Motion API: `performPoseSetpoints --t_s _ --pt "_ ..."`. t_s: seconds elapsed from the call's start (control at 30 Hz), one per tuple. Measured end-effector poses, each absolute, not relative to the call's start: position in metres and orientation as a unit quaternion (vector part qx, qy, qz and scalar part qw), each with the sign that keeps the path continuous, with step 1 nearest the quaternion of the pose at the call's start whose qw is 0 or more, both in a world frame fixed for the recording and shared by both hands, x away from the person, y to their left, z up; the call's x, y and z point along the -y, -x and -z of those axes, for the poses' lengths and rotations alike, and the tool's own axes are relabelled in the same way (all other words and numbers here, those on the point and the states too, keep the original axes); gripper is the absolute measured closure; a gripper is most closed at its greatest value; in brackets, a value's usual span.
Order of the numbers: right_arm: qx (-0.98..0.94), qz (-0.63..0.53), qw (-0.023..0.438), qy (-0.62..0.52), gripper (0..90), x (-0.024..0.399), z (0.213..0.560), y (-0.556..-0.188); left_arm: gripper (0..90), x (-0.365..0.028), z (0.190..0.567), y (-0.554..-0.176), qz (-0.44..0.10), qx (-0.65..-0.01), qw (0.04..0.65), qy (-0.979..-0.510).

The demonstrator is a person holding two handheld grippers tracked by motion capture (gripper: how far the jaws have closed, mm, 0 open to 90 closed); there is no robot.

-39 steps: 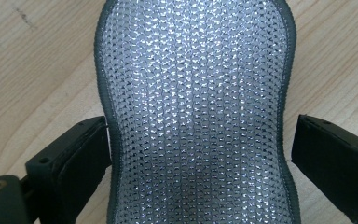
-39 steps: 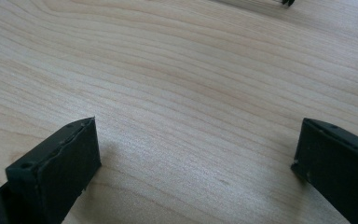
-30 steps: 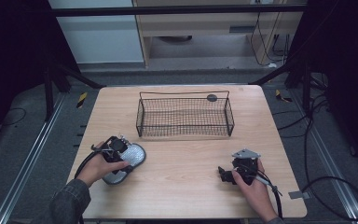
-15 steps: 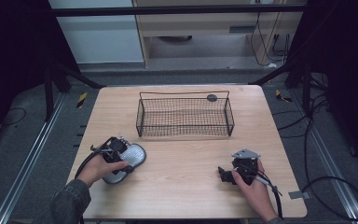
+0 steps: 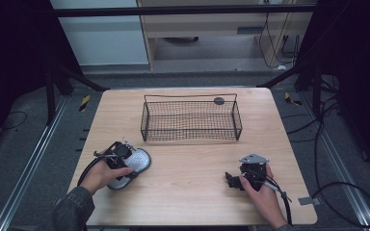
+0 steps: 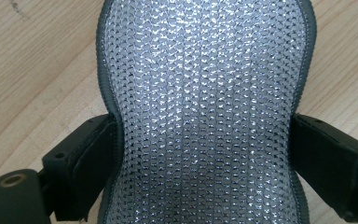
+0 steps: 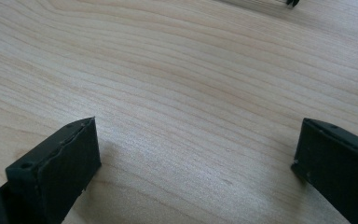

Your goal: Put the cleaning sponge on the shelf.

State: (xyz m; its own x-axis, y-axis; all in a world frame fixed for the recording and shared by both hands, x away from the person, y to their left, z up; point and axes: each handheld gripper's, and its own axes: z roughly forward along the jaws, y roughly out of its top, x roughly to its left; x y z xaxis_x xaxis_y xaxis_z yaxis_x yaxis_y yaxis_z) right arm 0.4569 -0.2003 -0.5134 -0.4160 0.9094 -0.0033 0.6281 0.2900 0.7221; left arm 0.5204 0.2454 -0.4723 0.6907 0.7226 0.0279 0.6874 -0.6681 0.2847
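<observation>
Where the pad lies: on the near left of the tabletop point(image 5: 197, 197), flat, its glittering face up; it is a silver mesh scouring pad point(image 5: 138, 161) with a dark grey stitched rim and a narrowed waist
Left claw: your left claw point(image 5: 124, 156) sits low over the pad's near end, and its jaws have just been closing with the pad between them; in the left gripper view the two black pads meet the rim on either side of the waist, so I read this as a grip taken, though not a hard squeeze, since the mesh shows no buckle
Right claw: your right claw point(image 5: 231, 181) rests near the tabletop's near right, jaws wide, with bare wood between them and nothing held
Basket: the black wire basket point(image 5: 191, 129) stands in the far middle of the tabletop, well apart from the pad, with nothing in it that I can make out; a small dark round thing point(image 5: 218, 100) sits by its far right corner
Done so far: you have reached the pad and bracketed it at the waist
Left to do: by my judgement the lift has not begun, as the pad lies flat on the wood; the carry across and the likely drop into the basket all remain
Watch for: a soft pad may fold or slip at the waist as you raise it
</observation>
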Motion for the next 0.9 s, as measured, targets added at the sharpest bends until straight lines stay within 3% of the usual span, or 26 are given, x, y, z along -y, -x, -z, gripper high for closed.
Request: performPoseSetpoints --t_s 0.9 --pt "-0.776 -0.329 0.216 -0.494 0.4 0.201 0.514 -0.457 9.6 -0.252 0.425 -0.512 -0.124 -0.363 0.177 -0.907"
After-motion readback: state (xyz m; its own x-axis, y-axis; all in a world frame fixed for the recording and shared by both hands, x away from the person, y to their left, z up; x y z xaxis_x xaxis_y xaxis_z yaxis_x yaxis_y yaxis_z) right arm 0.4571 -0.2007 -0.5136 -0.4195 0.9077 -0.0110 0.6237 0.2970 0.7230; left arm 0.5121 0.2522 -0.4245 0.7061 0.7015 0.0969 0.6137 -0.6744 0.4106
